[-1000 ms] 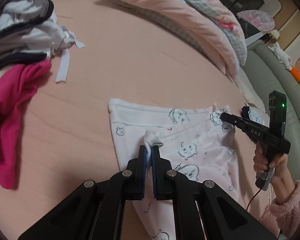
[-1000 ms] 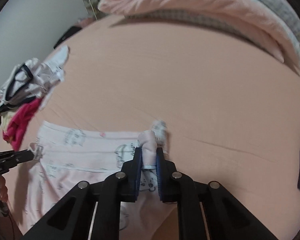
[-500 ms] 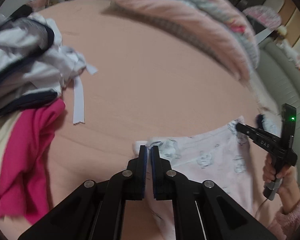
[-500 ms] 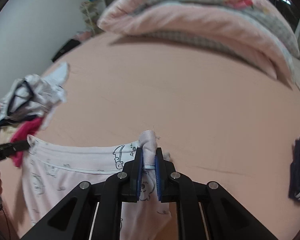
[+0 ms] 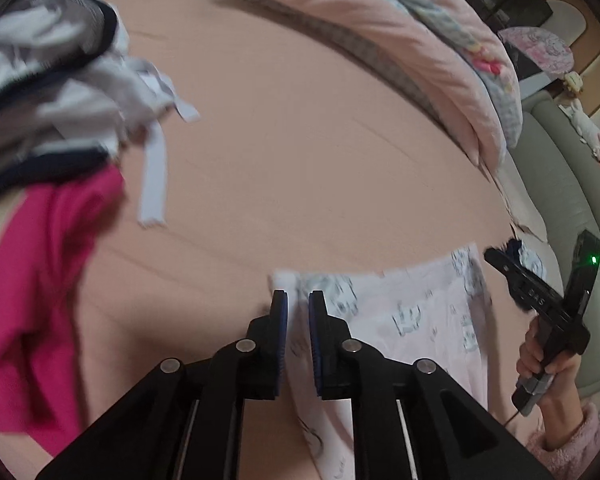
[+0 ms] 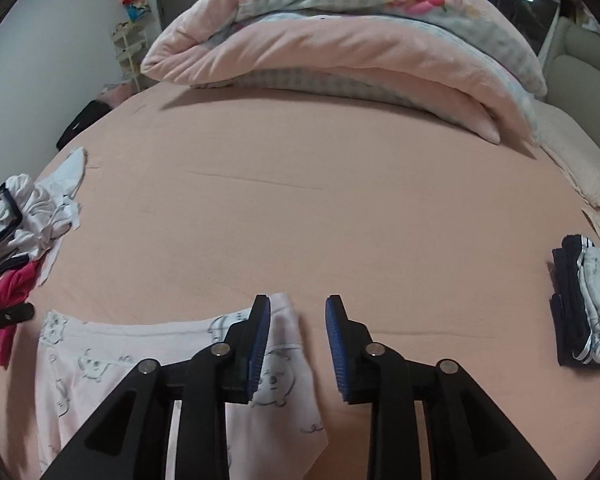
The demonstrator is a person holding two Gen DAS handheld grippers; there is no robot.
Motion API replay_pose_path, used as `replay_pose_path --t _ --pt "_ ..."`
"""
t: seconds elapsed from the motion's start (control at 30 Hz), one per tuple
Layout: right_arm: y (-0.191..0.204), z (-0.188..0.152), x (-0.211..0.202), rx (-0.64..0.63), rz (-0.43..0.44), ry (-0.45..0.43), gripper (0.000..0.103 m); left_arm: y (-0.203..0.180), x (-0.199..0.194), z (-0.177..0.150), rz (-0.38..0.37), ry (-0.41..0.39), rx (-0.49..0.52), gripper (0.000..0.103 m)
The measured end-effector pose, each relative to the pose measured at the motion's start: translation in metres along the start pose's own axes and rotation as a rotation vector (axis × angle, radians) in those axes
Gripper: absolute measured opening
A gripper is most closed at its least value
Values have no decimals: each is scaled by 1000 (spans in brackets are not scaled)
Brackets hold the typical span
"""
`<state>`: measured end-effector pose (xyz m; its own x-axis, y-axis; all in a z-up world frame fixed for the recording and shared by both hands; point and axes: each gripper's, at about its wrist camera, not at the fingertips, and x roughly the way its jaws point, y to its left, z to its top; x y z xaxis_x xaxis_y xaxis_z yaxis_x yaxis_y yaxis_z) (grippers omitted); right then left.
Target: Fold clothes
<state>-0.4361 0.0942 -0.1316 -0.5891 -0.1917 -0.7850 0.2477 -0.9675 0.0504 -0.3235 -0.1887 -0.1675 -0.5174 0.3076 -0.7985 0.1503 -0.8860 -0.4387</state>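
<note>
A pale pink garment with small cartoon prints [image 5: 416, 316] lies flat on the peach bed sheet [image 5: 300, 152]. My left gripper [image 5: 297, 300] is slightly open over the garment's left corner, cloth showing between its jaws. My right gripper [image 6: 298, 312] is open wide at the garment's right corner [image 6: 284, 332], whose fabric rests against the left finger [image 6: 260, 320]. The garment spreads left in the right wrist view [image 6: 112, 356]. The right gripper also shows in the left wrist view [image 5: 540, 300], held by a hand.
A heap of unfolded white, navy and magenta clothes [image 5: 48, 128] lies at the left, also in the right wrist view [image 6: 16, 232]. A folded stack [image 6: 584, 300] sits at the right. A rolled pink duvet [image 6: 340, 36] lies along the far side. A grey sofa [image 5: 572, 184] is beyond the bed.
Both grippers carried the garment's edge forward and down onto the bed, then opened. The right jaws are now wide apart and the left jaws have parted slightly, releasing the cloth.
</note>
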Motion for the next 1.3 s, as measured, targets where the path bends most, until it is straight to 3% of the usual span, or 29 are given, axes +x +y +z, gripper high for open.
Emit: replay_pose_path --t 0.13,0.23,0.37,0.57,0.7,0.77,0.8,0.83,0.87,1.03,1.13,1.23,1.27,1.3 --pt "21 -10 16 -88 -32 69 29 -5 7 -14 -13 41 -10 9" --pt "20 -16 25 -82 -42 101 29 -9 13 -13 24 53 24 9" --pt "16 -20 28 -68 -42 113 36 -12 23 -9 40 67 45 11" --pt "11 -27 34 -47 -43 131 36 -14 20 -6 47 46 51 13" --pt "0 -27 29 -31 -48 139 40 -20 23 -3 16 30 51 30" --pt "-3 -26 30 -25 -50 142 41 -22 26 -3 15 26 67 31" --pt "-3 -27 30 -26 -52 145 41 -24 26 -5 27 20 87 24" --pt "-3 -27 29 -30 -54 149 41 -27 26 -7 40 14 109 8" --pt "-2 -27 29 -34 -56 151 41 -28 23 -8 42 4 115 2" --pt "-1 -25 24 -33 -71 147 41 -37 1 0 29 -75 165 2" --pt "-1 -26 29 -36 -78 157 41 -26 11 2 63 -35 143 2" --pt "0 -27 37 -53 -129 168 58 -14 35 0 92 32 114 6" --pt "0 -24 39 -62 -151 167 69 -15 35 0 97 31 117 6" --pt "-3 -23 41 -56 -158 169 73 -16 34 2 101 28 121 6"
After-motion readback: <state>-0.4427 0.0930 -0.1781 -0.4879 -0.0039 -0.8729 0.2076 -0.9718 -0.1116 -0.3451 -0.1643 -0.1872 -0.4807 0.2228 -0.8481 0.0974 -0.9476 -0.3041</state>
